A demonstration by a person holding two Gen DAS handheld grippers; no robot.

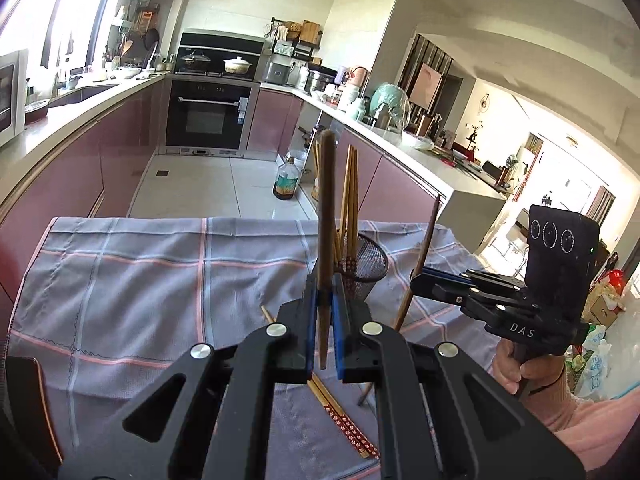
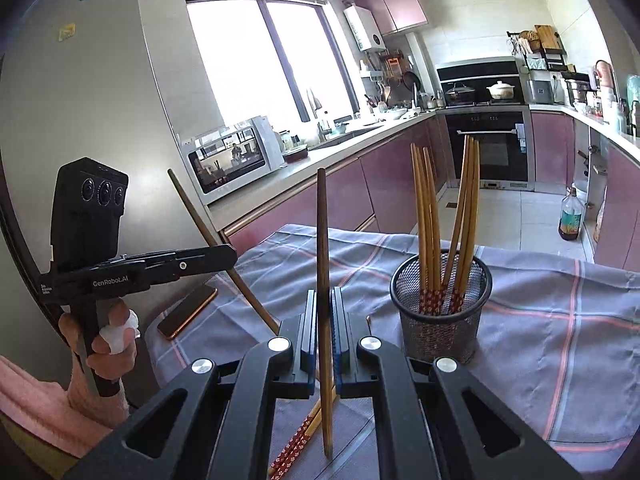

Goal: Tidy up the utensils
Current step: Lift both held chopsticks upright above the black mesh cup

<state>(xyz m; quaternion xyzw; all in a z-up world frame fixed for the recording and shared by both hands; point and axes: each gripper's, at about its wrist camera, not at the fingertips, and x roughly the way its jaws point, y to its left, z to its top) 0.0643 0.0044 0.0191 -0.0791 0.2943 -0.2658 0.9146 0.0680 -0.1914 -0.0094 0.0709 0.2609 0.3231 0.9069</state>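
Black linkage arms fill the bottom of each wrist view, and between them each claw is clamped on a single chopstick. Seen from the left wrist, the left gripper (image 1: 325, 312) pinches a dark brown chopstick (image 1: 326, 216) between its blue pads, the stick standing nearly upright with its lower end hanging free below the jaws. Left of it on the checked cloth (image 1: 132, 276) a dark phone edge (image 1: 24, 400) shows at the frame border. Under the jaws more chopsticks with red patterned ends (image 1: 344, 424) lie flat on the cloth. Just behind the gripper stands the black mesh holder (image 1: 368, 268), with several light wooden chopsticks (image 1: 350, 200) upright inside it. Further right, the right gripper (image 1: 418, 280), held by a hand (image 1: 524, 364) in a pink sleeve, is closed on another brown chopstick (image 1: 424, 256) that leans steeply.

From the right wrist, the left gripper (image 2: 228, 254) appears at the left, gripping its tilted chopstick (image 2: 208, 224) above the phone (image 2: 188, 312). In the centre the right gripper (image 2: 325, 320) is closed tight on its upright stick (image 2: 322, 232). To the right, the mesh holder (image 2: 440, 328) stands on the cloth (image 2: 560, 320), holding two splayed bunches of chopsticks (image 2: 428, 216).
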